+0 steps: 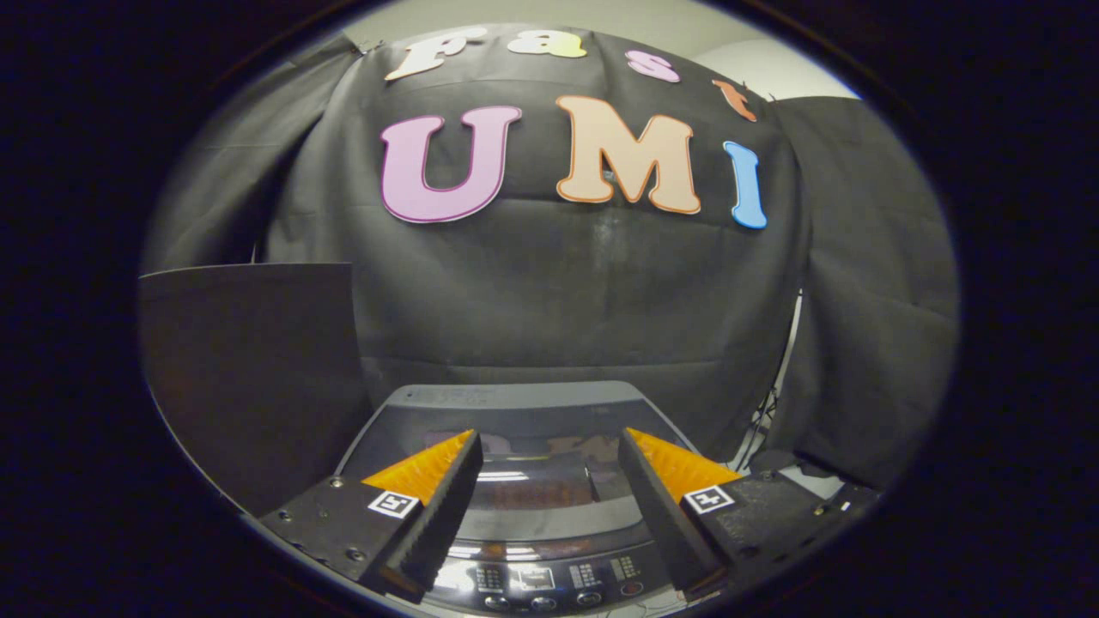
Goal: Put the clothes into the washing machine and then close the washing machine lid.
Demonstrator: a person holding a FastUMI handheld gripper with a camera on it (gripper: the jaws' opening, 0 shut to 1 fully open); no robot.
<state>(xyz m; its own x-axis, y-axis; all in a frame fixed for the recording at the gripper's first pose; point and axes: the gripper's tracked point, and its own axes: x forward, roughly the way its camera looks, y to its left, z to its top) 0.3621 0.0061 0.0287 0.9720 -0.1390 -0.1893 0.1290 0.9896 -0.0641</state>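
A grey top-loading washing machine (515, 399) stands below and just ahead of my fingers. Its dark glossy lid (541, 493) lies flat and shut, reflecting the booth. The control panel (549, 579) with buttons runs along the near edge, between and under the fingertips. My gripper (549, 446) hovers above the lid, open, with nothing between its fingers. No clothes are in sight.
A dark flat panel (249, 369) stands upright to the left of the machine. Black cloth (584, 292) hangs close behind and to the right. A pale strip of floor or stand (816, 482) shows at the right.
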